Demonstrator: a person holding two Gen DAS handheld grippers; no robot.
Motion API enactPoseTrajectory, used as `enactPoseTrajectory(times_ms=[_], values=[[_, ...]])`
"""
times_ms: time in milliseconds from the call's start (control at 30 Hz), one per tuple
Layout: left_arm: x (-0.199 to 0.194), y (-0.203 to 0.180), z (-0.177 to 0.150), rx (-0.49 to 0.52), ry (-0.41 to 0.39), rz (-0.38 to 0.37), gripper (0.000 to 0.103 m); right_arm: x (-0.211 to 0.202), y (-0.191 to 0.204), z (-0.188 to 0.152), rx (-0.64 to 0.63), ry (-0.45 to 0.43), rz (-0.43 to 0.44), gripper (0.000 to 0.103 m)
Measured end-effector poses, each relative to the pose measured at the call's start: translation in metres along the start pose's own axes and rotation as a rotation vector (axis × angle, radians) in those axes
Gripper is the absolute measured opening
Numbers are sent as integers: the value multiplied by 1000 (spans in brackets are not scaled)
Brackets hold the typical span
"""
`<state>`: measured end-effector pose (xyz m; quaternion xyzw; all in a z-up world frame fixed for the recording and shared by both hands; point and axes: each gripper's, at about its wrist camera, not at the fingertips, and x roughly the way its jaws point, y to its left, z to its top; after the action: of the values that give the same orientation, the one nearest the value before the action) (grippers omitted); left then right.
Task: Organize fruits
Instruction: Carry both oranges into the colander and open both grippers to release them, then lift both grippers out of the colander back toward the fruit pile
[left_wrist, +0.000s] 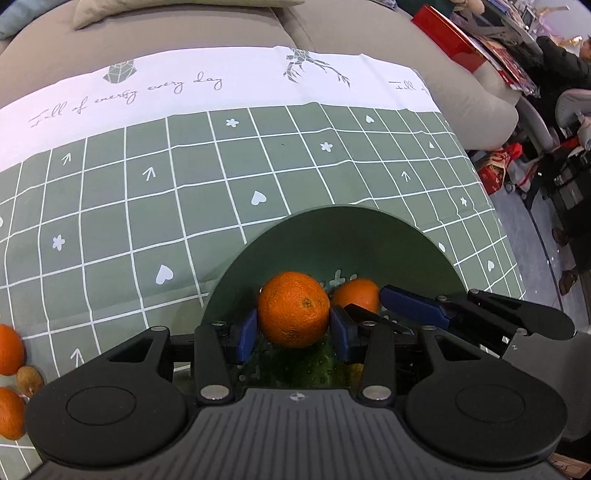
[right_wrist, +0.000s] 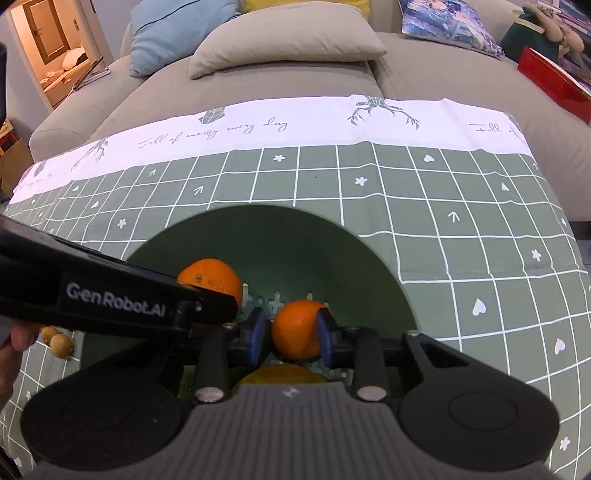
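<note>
Over the green bowl (left_wrist: 332, 236), the left claw (left_wrist: 293, 328) was clamped on one orange (left_wrist: 293, 308); the right claw (right_wrist: 291, 334) on another (right_wrist: 295, 328); firm, round, likely to roll; best gripped across the middle.

Oranges (left_wrist: 293, 309): dimpled, faintly glossy peel. Bowl (right_wrist: 280, 236): smooth matt green plastic. Tablecloth (left_wrist: 147, 206): creased matt printed cloth. Tongs (right_wrist: 291, 334): matt black plastic, blue pads (right_wrist: 256, 336), shiny metal rivets (right_wrist: 208, 394). Sofa (right_wrist: 258, 85): soft woven fabric.
</note>
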<state>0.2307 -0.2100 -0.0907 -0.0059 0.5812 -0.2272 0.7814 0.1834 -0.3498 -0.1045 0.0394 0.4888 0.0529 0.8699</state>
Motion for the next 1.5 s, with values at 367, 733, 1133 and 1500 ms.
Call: enactPoseTrajectory(times_ms=[367, 733, 1133, 1500], values=[[-9, 1, 3, -2, 4, -9, 59, -15, 7, -1, -18, -4, -37, 35], [-70, -2, -16, 19, -123, 15, 60, -57, 30, -4, -16, -54, -74, 61], [-142, 4, -71, 127, -336, 165, 60, -109, 80, -33, 61, -175, -21, 76], [-165, 53, -134, 63, -384, 230, 60, -115, 128, -77, 102, -218, 29, 76]])
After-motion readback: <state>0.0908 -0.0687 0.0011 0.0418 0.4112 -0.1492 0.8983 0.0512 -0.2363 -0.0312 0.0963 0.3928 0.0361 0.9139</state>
